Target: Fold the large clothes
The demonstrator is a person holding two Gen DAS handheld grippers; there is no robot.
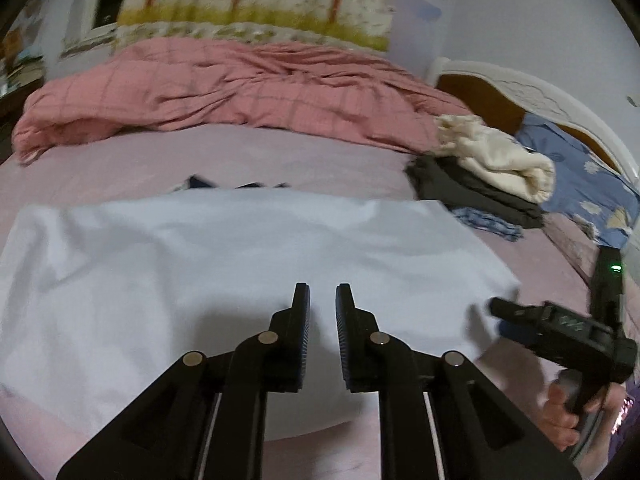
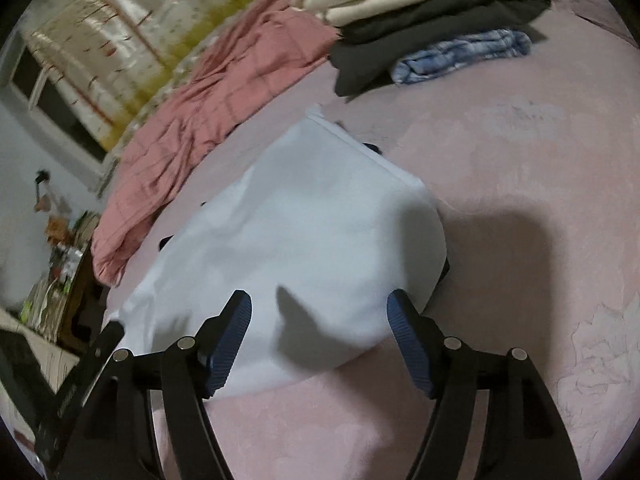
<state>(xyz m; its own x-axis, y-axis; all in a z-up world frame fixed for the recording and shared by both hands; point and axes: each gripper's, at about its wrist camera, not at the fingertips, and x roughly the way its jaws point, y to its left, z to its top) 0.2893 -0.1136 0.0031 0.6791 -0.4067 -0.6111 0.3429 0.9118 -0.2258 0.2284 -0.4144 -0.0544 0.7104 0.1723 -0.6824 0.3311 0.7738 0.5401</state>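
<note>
A large white garment (image 1: 240, 248) lies folded flat on the pink bed sheet (image 1: 248, 152), with dark bits of cloth peeking out along its far edge. My left gripper (image 1: 323, 292) hovers over its near part, the fingers a narrow gap apart with nothing between them. In the right wrist view the same white garment (image 2: 312, 232) lies ahead. My right gripper (image 2: 320, 304) stands wide open above its near end and holds nothing. The right gripper body (image 1: 560, 328), held by a hand (image 1: 560, 412), also shows at the right edge of the left wrist view.
A crumpled pink checked quilt (image 1: 240, 88) lies along the far side of the bed. A stack of folded clothes (image 2: 432, 12), cream on black on blue plaid, sits near the blue pillow (image 1: 580, 184) and headboard (image 1: 500, 80). A cluttered side table (image 2: 60, 264) stands off the bed.
</note>
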